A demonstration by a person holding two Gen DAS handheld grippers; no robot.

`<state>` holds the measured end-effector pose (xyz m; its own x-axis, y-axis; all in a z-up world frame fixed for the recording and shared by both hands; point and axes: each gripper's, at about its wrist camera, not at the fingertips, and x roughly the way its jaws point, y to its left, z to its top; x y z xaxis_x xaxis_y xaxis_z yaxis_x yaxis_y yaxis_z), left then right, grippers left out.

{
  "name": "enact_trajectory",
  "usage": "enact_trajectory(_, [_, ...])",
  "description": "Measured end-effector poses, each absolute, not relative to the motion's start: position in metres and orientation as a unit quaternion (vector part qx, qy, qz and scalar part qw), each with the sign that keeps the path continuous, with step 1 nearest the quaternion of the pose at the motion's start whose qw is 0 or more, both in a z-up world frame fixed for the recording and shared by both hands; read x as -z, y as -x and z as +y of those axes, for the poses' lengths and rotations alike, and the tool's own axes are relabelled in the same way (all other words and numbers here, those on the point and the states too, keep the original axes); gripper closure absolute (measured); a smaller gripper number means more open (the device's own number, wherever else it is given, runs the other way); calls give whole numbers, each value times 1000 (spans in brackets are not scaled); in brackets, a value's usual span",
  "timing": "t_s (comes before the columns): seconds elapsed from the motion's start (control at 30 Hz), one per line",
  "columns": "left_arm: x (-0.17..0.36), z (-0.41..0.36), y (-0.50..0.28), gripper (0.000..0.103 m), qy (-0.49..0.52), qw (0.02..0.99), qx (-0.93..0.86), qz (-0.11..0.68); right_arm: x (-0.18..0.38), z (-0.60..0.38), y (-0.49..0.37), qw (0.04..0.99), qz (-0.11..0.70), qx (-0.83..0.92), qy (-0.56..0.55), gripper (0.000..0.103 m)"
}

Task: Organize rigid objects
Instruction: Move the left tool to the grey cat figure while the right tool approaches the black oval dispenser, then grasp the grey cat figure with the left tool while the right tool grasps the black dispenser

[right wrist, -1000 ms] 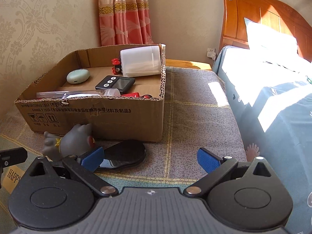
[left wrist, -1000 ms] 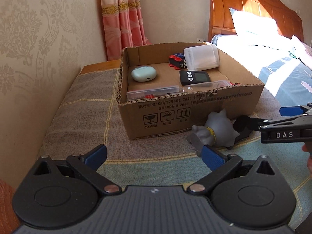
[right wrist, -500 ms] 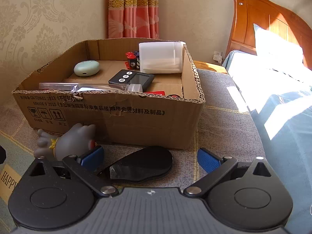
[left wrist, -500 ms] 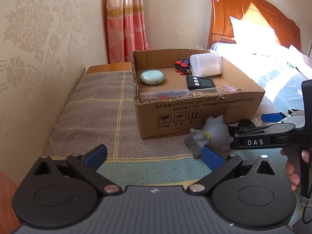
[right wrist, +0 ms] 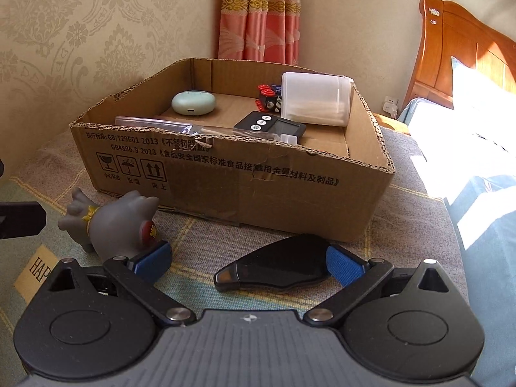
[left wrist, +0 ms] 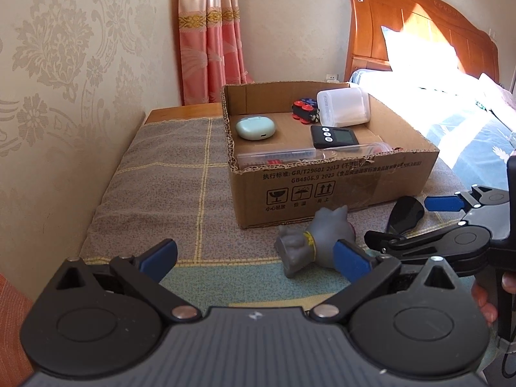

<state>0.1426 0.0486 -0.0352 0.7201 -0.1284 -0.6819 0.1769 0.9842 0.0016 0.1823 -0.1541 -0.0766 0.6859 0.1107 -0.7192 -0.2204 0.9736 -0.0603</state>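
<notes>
1. The black glossy teardrop-shaped object (right wrist: 283, 266) lies flat on the checked blanket (right wrist: 409, 206) in the lower centre of the right wrist view, just in front of the cardboard box (right wrist: 258, 190).
2. The right gripper (right wrist: 248, 261) has its jaws spread wide. The black object sits between the blue pads, its wide end at the right pad (right wrist: 346, 262); whether they touch cannot be told.
3. A grey cat figurine (right wrist: 113, 222) lies on its side at lower left of that view, just beside the left pad.
4. The left gripper (left wrist: 254, 258) also stands released, holding nothing, at the bottom of the left wrist view. The figurine (left wrist: 319, 242) is by its right pad.
5. In the left wrist view the black object (left wrist: 404, 217) shows at right of centre, next to the right gripper (left wrist: 412, 222) and a person's fingers (left wrist: 483, 300) at the right edge.
6. Inside the box (left wrist: 322, 190): a mint earbud case (left wrist: 254, 128), a black digital timer (left wrist: 335, 135), a translucent white container (left wrist: 343, 108) on its side, a red-and-black wheeled toy (left wrist: 303, 111), and clear plastic cases (left wrist: 277, 158) along the front wall.
7. A wooden headboard (left wrist: 419, 32) fills the upper right, and a pink curtain (left wrist: 209, 32) hangs at top centre.
</notes>
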Motion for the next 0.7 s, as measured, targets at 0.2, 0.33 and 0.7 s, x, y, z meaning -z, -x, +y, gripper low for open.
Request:
enact_trajectory(0.2, [37,37,-146,1,-42,923,90,372,88,-173,-167,906,401,-111,77,0])
enact_trajectory(0.33, [40,26,-150,1,-36,916,112,383,91,-179,-163,908,394,-122,69,0])
enact_trajectory(0.7, [62,0,-174,1,-19,903,112,415,92,-186,-159,913,379,-133,71,0])
